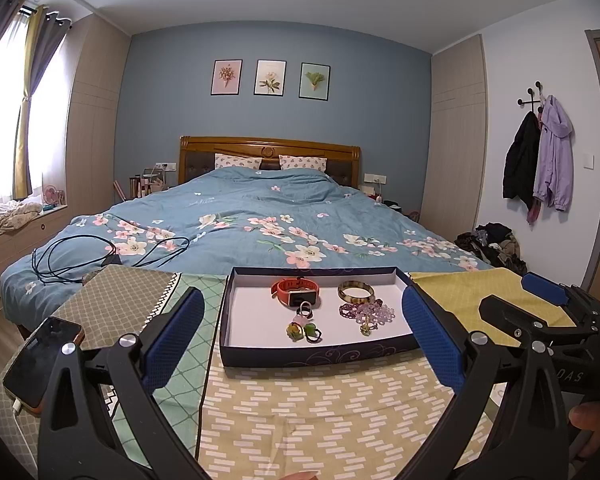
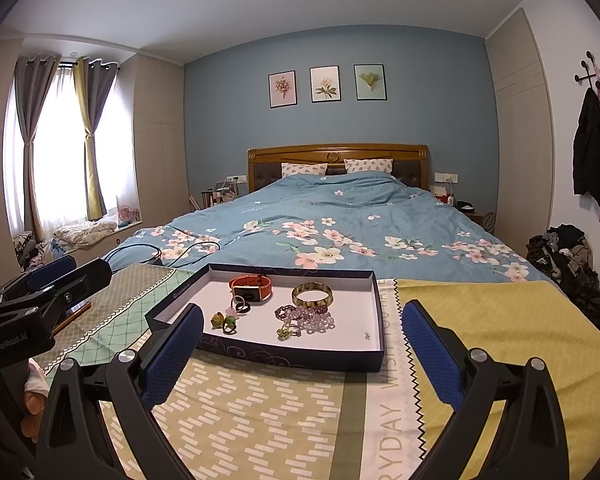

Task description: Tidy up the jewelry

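Observation:
A dark blue tray (image 1: pixel 320 354) (image 2: pixel 284 354) with a white floor lies on the patterned cloth. It holds an orange watch (image 1: pixel 296 290) (image 2: pixel 251 287), an amber bangle (image 1: pixel 356 291) (image 2: pixel 312 294), purple bead bracelets (image 1: pixel 366 310) (image 2: pixel 306 316), rings (image 1: pixel 305 310) (image 2: pixel 241 305), green-flower hair ties (image 1: pixel 303 332) (image 2: pixel 223 321) and a small green pendant (image 1: pixel 365 329) (image 2: pixel 283 334). My left gripper (image 1: pixel 304 340) is open and empty, just short of the tray. My right gripper (image 2: pixel 300 344) is open and empty, also before the tray.
A phone (image 1: pixel 40 364) on a charging cable lies at the table's left. A bed (image 1: pixel 260 216) with a floral blue quilt and black cables (image 1: pixel 80 256) stands behind the table. Clothes (image 1: pixel 492 244) are piled on the floor at right. The right gripper (image 1: pixel 548 304) shows beside the tray.

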{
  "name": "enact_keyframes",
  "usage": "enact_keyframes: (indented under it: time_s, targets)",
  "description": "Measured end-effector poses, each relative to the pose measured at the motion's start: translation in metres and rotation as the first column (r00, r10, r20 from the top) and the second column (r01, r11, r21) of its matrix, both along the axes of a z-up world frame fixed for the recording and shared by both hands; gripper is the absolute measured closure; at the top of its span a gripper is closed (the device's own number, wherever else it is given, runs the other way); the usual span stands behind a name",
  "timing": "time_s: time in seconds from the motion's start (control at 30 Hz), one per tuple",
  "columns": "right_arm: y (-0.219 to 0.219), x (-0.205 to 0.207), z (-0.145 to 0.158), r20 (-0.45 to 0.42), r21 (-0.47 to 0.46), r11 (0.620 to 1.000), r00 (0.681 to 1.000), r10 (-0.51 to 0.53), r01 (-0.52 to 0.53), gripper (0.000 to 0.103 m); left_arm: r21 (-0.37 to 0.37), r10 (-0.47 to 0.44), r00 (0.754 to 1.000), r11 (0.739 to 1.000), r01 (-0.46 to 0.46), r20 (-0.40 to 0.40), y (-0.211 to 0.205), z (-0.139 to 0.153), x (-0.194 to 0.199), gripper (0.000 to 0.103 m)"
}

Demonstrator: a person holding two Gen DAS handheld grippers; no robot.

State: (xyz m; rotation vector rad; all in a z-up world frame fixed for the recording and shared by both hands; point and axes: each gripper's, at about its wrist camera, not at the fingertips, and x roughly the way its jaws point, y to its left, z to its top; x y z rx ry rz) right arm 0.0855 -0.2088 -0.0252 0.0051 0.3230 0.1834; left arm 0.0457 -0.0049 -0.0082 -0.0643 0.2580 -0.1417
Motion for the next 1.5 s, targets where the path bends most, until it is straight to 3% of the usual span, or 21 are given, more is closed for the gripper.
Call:
enact_keyframes:
  time_s: [1.5]
  targets:
    - [0.002, 0.001, 0.0, 0.032, -0.014, 1.0, 0.999, -0.015, 0.016, 0.007, 0.0, 0.008, 0.999, 1.0, -0.008, -0.033, -0.004, -0.011, 0.014, 0.006]
